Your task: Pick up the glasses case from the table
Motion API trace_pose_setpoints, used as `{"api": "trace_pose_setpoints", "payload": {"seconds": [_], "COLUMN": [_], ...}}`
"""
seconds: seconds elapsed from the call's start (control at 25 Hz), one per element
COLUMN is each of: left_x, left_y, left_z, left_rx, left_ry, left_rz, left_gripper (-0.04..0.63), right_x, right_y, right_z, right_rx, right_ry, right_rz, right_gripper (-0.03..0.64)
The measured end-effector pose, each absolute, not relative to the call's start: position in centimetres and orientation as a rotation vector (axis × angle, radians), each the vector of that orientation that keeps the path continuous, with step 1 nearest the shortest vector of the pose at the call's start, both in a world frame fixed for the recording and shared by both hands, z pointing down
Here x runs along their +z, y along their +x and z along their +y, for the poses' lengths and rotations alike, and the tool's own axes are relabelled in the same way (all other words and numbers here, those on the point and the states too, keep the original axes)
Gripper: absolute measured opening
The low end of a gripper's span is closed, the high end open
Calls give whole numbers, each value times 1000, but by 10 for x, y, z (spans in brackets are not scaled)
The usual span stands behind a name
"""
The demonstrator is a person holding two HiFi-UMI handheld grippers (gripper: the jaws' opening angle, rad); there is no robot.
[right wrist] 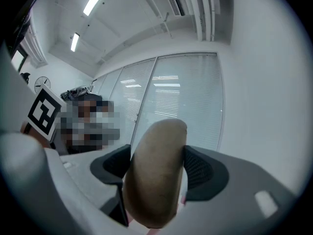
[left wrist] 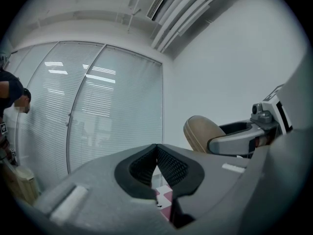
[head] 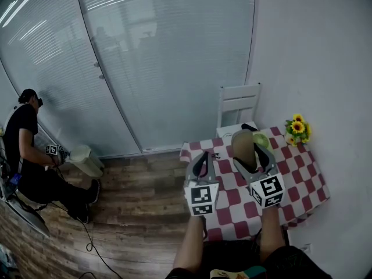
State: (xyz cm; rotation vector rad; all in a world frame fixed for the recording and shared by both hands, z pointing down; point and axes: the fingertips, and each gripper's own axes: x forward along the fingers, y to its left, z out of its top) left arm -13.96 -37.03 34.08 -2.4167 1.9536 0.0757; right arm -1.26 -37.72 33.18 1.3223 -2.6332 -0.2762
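Checkered table (head: 302, 185) below; right claw (right wrist: 157, 164) clamps glasses case (right wrist: 156, 190), lower end hidden.

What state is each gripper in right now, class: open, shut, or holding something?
Left gripper: shut, holding nothing.
Right gripper: shut on the tan glasses case.

Cool, even light from ceiling strips (right wrist: 93, 3), glare on the blinds (head: 168, 57). My gripper views fisheye hard, black corners; glasses case (right wrist: 156, 180) blurry.
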Motion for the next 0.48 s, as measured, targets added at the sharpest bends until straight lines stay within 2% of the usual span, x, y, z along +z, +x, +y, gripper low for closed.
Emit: {"api": "trace_pose_setpoints", "payload": {"seconds": [0.48], "left_x": [346], "left_y": [-138], "left_z": [-370], "left_rx": [76], "left_ry": [-2430], "left_rz": [1958], "left_gripper": [11], "right_x": [332], "right_y": [-14], "right_z": [-374], "right_rx": [-301], "right_ry": [1309], "right_rz": [-2631], "right_gripper": [345]}}
